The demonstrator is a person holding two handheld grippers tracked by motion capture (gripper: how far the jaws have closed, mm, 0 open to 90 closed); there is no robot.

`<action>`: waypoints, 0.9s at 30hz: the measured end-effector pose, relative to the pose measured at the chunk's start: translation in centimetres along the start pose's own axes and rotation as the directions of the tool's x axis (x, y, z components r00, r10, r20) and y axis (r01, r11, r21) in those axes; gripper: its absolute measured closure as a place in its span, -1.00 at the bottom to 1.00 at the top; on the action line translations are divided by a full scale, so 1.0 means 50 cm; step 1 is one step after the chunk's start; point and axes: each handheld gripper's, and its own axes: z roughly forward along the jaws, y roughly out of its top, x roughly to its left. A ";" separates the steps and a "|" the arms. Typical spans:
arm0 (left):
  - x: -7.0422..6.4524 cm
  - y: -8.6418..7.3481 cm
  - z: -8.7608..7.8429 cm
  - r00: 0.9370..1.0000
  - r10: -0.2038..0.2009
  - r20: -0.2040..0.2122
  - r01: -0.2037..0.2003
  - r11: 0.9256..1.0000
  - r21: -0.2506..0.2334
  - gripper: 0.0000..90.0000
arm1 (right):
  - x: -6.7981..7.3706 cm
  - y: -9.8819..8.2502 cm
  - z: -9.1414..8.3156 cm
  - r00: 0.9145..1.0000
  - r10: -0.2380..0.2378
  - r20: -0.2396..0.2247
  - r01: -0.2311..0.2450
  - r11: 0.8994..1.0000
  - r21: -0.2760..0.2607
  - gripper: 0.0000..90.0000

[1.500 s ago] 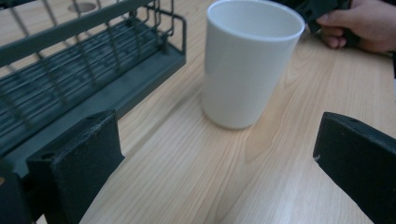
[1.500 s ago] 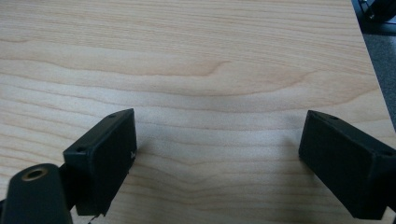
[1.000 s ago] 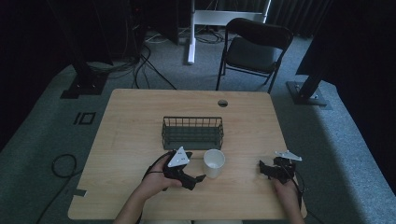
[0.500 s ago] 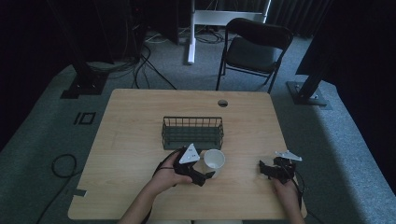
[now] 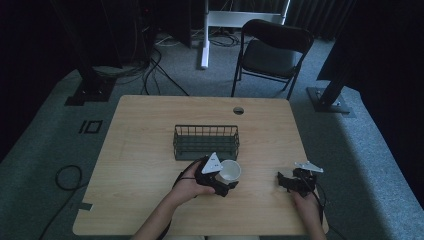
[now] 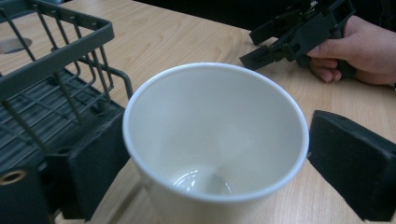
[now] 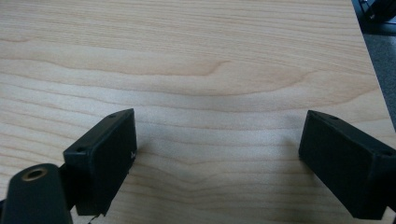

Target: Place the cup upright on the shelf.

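Table: pale wooden tabletop (image 5: 145, 150), round hole near far edge.
Basket: dark green wire basket (image 5: 205, 142), mid-table, just beyond cup.
Cup: white empty paper cup (image 6: 212, 140), upright between left jaws.
Left gripper (image 5: 222, 185): spread around cup, gap visible on one side.
Right gripper (image 7: 224, 161): wide apart over bare wood, near right edge.

White cup (image 6: 215, 140); dark green wire basket (image 5: 206, 142); light wood-grain table (image 5: 140, 145); black claws.
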 end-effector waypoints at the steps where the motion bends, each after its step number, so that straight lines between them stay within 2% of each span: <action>1: 0.000 0.000 0.003 1.000 0.000 -0.005 0.000 1.000 -0.001 -0.84 | 0.000 0.000 0.000 1.000 0.000 0.000 0.000 1.000 0.000 -0.76; 4: -0.001 -0.002 0.009 1.000 -0.003 -0.006 0.003 1.000 -0.003 -0.74 | 0.000 0.000 0.000 1.000 -0.001 0.000 0.001 1.000 0.000 -0.76; 8: 0.000 -0.002 0.012 1.000 -0.004 -0.029 0.004 1.000 -0.003 -0.58 | 0.000 0.000 0.000 1.000 0.001 0.000 -0.001 1.000 0.000 -0.76; 15: -0.001 -0.003 0.015 1.000 0.002 0.004 -0.001 1.000 -0.013 -0.57 | 0.000 0.000 0.000 1.000 -0.001 0.000 0.001 1.000 0.000 -0.76; 21: -0.007 0.009 0.004 1.000 0.001 0.002 -0.001 0.998 -0.062 -0.56 | 0.000 0.000 0.000 1.000 -0.001 0.000 0.001 1.000 0.000 -0.76; 22: -0.007 0.013 0.001 1.000 0.013 -0.001 -0.013 0.998 -0.063 -0.56 | 0.000 0.000 0.000 1.000 -0.001 0.000 0.001 1.000 0.000 -0.76; 27: -0.002 0.033 -0.016 1.000 0.013 -0.012 -0.014 0.998 -0.065 -0.56 | 0.000 0.000 0.000 1.000 0.000 0.000 0.000 1.000 0.000 -0.76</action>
